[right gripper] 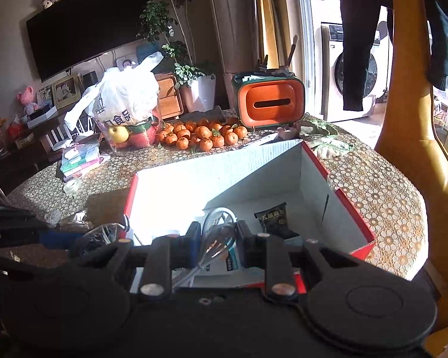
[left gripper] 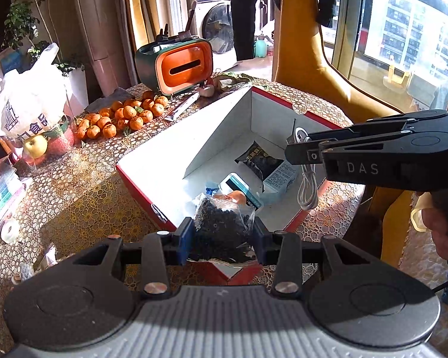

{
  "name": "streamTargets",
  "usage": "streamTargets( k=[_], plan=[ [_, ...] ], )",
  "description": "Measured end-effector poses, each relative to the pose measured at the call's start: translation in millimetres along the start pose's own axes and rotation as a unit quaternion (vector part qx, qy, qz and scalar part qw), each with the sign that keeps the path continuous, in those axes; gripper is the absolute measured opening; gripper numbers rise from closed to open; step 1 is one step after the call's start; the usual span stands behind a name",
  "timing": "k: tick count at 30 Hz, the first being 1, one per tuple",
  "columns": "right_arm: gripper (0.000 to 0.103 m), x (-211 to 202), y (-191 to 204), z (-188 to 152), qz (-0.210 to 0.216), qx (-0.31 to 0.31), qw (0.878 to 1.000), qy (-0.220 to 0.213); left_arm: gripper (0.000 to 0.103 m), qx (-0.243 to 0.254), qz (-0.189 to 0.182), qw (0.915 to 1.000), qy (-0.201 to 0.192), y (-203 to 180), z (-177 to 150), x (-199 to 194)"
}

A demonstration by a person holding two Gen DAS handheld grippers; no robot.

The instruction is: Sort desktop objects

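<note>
From my left wrist camera, my left gripper [left gripper: 222, 238] is clamped on a clear bag of small dark pieces [left gripper: 222, 223], held over the near edge of the red box [left gripper: 140, 188]. Inside the box I count 3 things already dropped: a black snack packet [left gripper: 258, 161], a pale blue carton [left gripper: 279, 177] and a white-and-teal pack [left gripper: 239, 188]. At the right, my right gripper [left gripper: 292, 149] reaches in over the box's right wall, pinched shut on a white cable [left gripper: 306, 188] whose loop dangles down toward the box floor.

From my right wrist camera, the same cable [right gripper: 215, 238] sits between the 2 blue pads [right gripper: 194, 241], jaws closed onto it, directly above the box interior [right gripper: 313, 208]. The black packet [right gripper: 273, 219] lies just beyond, toward the far right.

I judge the sorting well underway but not finished: both held items have yet to be released (the box has plenty of room). Left on the table [right gripper: 379, 191] are a roll of tape [right gripper: 71, 185], a stack of boxes [right gripper: 80, 161] at the far left, the tangerines [right gripper: 203, 137] and the orange tissue holder [right gripper: 268, 103]; whether those belong in the box I cannot tell.
</note>
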State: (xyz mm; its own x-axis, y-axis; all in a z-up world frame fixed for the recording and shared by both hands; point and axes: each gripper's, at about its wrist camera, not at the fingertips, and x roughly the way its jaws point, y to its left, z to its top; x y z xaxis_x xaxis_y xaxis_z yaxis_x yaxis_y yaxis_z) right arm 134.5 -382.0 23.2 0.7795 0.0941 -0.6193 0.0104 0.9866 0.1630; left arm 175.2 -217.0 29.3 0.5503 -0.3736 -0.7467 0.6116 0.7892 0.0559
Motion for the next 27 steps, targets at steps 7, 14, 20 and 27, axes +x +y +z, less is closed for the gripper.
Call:
streamTargets(
  k=[7,14,20,27],
  plan=[
    [0.024,22.4,-18.1,7.4,-0.022,-0.005,1.0,0.006,0.039,0.019,0.007,0.9996,0.02,-3.9,17.6,32.0],
    [0.024,47.3,-32.9,7.7,-0.037,0.001,0.999,0.03,0.04,0.028,-0.002,0.9987,0.043,-1.9,34.4,66.4],
    [0.024,68.6,-34.8,6.1,-0.052,-0.013,0.997,0.047,0.04,0.03,-0.006,0.9974,0.065,2.9,45.8,94.1],
    [0.024,93.2,-39.2,5.2,-0.05,-0.014,0.996,0.076,0.04,0.025,-0.004,0.9957,0.089,11.9,54.0,121.9]
  ],
)
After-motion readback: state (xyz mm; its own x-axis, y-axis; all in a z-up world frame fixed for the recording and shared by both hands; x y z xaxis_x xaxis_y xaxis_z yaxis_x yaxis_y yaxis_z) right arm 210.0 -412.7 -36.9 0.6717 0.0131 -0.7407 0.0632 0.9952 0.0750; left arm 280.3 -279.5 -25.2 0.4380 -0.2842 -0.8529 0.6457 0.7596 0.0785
